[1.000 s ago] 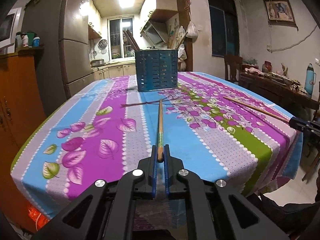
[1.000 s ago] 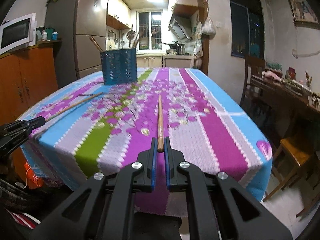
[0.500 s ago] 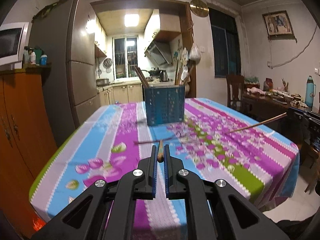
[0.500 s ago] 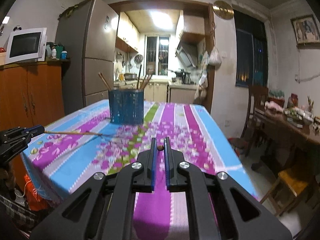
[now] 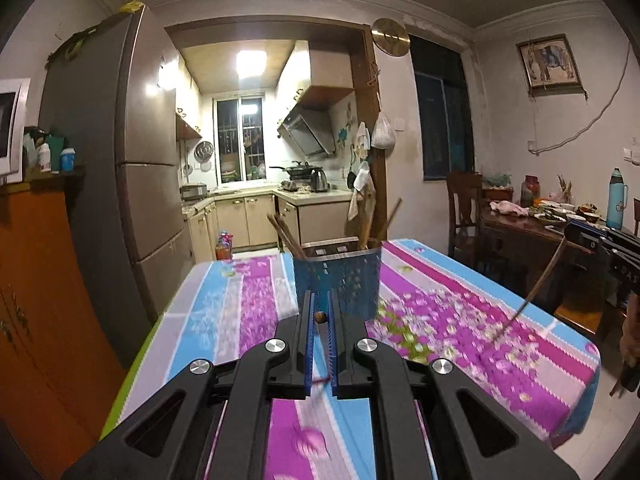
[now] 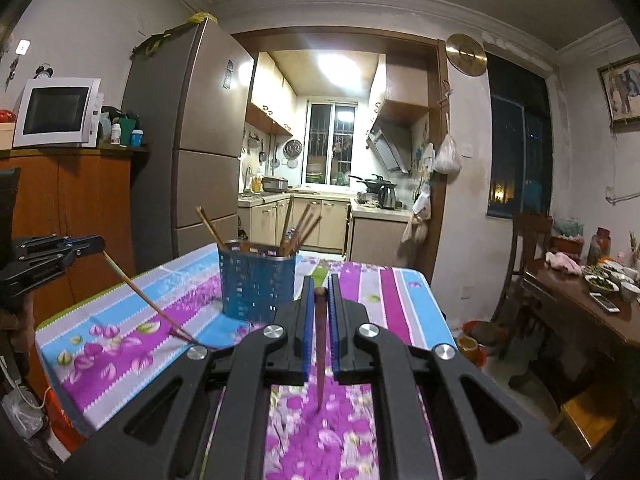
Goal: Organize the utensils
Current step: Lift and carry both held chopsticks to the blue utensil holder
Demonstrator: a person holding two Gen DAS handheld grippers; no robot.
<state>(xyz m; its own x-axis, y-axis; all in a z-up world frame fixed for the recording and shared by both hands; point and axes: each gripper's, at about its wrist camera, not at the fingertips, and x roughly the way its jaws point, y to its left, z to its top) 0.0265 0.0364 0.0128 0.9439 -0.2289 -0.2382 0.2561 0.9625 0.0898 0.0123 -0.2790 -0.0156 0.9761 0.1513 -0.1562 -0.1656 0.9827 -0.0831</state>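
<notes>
While both of your tools hang above the counter (image 5: 240, 304), each one carries a single chopstick. Your left hand-held gripper (image 5: 319, 317) is pinched onto a chopstick (image 5: 319, 316) — in its own view you see only the rounded butt end between the blue pads, with a blurred bit of shaft lower down. From the right wrist view, that same left chopstick (image 6: 144, 300) slants down from the tool at the left edge, its thin tip low over the striped floral cloth; touching or not, you cannot tell.

Your right hand-held gripper (image 6: 320, 292) is clamped on a second chopstick (image 6: 320, 344) — the shaft runs down between the pads, tip pointing at the cloth below. In the left wrist view this right chopstick (image 5: 536, 292) hangs steeply from the tool at the right edge.

Blue perforated utensil holder (image 6: 256, 288) stands upright on the counter, just ahead of both tools, slightly left of centre in the right view. Several chopsticks (image 6: 298, 228) lean out of it already, fanned left and right.

Fridge (image 6: 200, 140) stands beyond the counter's left side.
</notes>
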